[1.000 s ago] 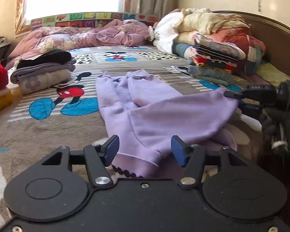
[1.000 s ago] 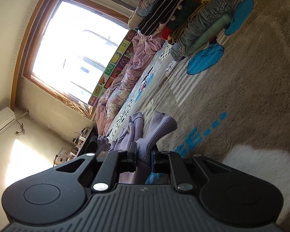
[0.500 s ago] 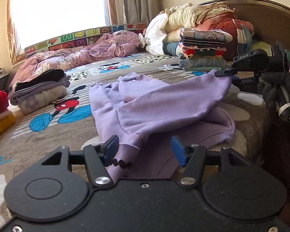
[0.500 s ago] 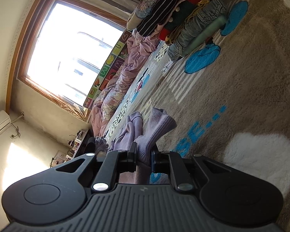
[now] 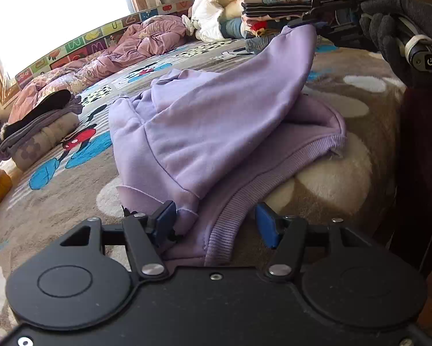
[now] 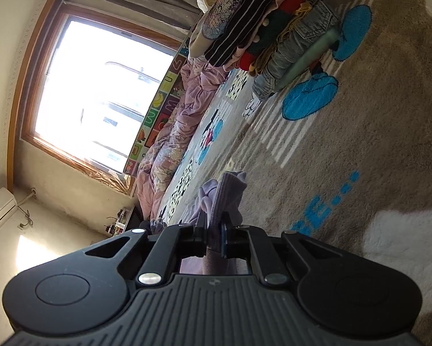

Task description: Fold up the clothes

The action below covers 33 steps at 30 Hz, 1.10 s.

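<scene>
Sweatshirt [image 5: 216, 121], purple and soft, lies on our bed blanket [image 5: 71, 201]. Our left gripper [image 5: 216, 225] is spread wide around its ribbed hem. Our right gripper [image 6: 215, 235] pinches one floppy, light sleeve cuff [image 6: 228, 193], lifting it.

Left wrist view: low over the bed [image 5: 345, 109], level, facing the window [image 5: 51, 8]. Right wrist view: close, rolled sideways. Shared: purple sweatshirt [image 5: 216, 121], folded stack [image 6: 262, 37], window.
</scene>
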Each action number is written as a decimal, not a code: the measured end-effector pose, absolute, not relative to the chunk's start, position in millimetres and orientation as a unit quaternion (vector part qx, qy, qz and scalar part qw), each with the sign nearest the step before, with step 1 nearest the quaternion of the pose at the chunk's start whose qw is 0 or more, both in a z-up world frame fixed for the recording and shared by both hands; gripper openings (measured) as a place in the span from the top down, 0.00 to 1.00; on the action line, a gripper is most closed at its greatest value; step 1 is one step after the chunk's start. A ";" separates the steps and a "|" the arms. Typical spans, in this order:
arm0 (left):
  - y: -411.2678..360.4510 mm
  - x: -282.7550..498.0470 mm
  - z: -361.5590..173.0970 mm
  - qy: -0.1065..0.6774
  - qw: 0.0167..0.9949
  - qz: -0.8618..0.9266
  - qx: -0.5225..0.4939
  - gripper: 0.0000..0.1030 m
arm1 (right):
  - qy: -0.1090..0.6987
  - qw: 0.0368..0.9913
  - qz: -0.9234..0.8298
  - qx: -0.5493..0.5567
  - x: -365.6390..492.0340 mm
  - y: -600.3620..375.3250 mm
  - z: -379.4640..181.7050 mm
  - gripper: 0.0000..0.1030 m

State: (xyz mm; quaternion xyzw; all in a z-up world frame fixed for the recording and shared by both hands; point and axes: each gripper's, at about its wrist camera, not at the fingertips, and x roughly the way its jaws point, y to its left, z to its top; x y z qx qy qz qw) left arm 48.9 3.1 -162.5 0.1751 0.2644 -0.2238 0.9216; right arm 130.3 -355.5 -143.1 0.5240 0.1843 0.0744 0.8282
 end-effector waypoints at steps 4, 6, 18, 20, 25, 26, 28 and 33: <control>13.7 47.6 -159.1 0.251 0.930 -0.232 0.135 0.45 | 0.189 0.832 0.082 0.514 139.5 -349.3 -124.7 0.90; 15.1 49.3 -158.3 0.251 0.930 -0.234 0.135 0.49 | 0.190 0.834 0.083 0.511 144.8 -346.8 -116.7 0.90; 27.0 62.6 -157.9 0.256 0.929 -0.242 0.116 0.54 | 0.195 0.832 0.117 0.506 196.8 -290.5 -67.2 0.92; 29.1 64.8 -157.7 0.257 0.928 -0.244 0.112 0.59 | 0.197 0.836 0.122 0.497 208.0 -277.4 -59.1 0.92; 35.7 69.0 -156.5 0.263 0.926 -0.255 0.090 0.65 | 0.203 0.846 0.126 0.476 235.7 -250.6 -42.0 0.93; 37.1 69.8 -156.2 0.265 0.926 -0.257 0.086 0.65 | 0.205 0.849 0.125 0.471 240.2 -246.1 -39.4 0.93; 39.7 71.5 -155.7 0.267 0.924 -0.261 0.077 0.65 | 0.208 0.852 0.125 0.464 247.9 -237.7 -36.3 0.93; 46.4 75.8 -154.4 0.273 0.921 -0.271 0.055 0.65 | 0.218 0.857 0.122 0.451 265.4 -219.6 -33.4 0.93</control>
